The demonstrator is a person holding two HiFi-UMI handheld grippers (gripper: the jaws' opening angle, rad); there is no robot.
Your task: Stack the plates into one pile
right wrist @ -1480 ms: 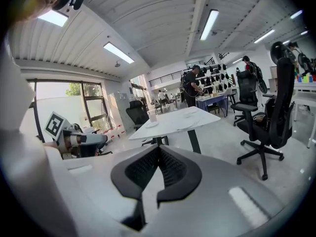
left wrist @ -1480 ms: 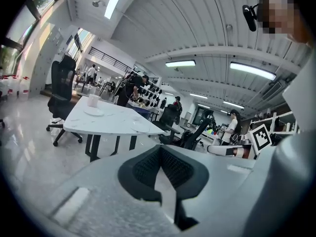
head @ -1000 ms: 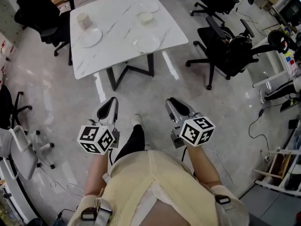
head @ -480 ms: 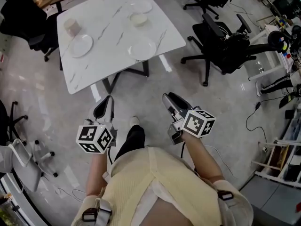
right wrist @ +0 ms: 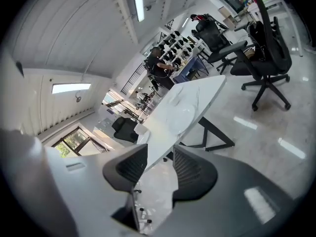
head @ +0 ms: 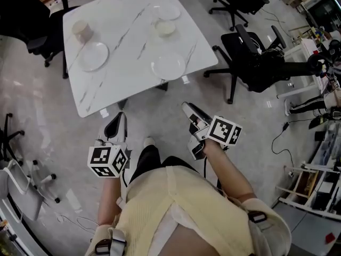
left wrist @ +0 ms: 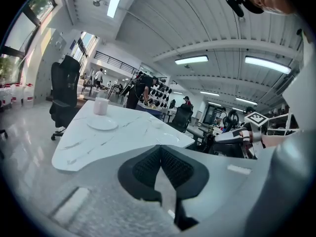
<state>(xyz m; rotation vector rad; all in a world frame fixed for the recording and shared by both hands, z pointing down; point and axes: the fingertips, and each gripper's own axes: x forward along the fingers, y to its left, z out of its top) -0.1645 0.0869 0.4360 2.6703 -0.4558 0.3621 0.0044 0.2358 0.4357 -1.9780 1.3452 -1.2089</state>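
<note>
Nothing is stacked yet, as far as the head view shows. On the white marble-patterned table (head: 128,81), going left to right:

- A beige cylindrical cup (head: 81,31) stands at the far left corner.
- Just in front of it lies a round white plate (head: 93,56), alone.
- Well apart to the right, a second round white plate (head: 168,66) lies near the table's front edge.
- Behind that sits a smaller cream dish (head: 165,28); whether it is a bowl or a plate I cannot tell.
- At the far edge lies a third white plate (head: 169,11), faint against the tabletop.

These 4 pieces lie flat and separate, none touching another.

The person stands back from the table, with both tools short of its edge. The left gripper (head: 121,116) has its jaws together at the tips, with nothing between them. Its own view looks across the tabletop toward the cup and the first plate. The right gripper (head: 186,106) has its jaws apart and opening. Only floor and the table's edge show through the gap, so it holds nothing.

I judge the task to be at its very start: 0 plates have been moved and no pile has been begun. All the work is left, namely reaching the table, picking a plate to serve as the base, and bringing the others onto it 1 at a time. The left plate has the longest way to travel.
</note>
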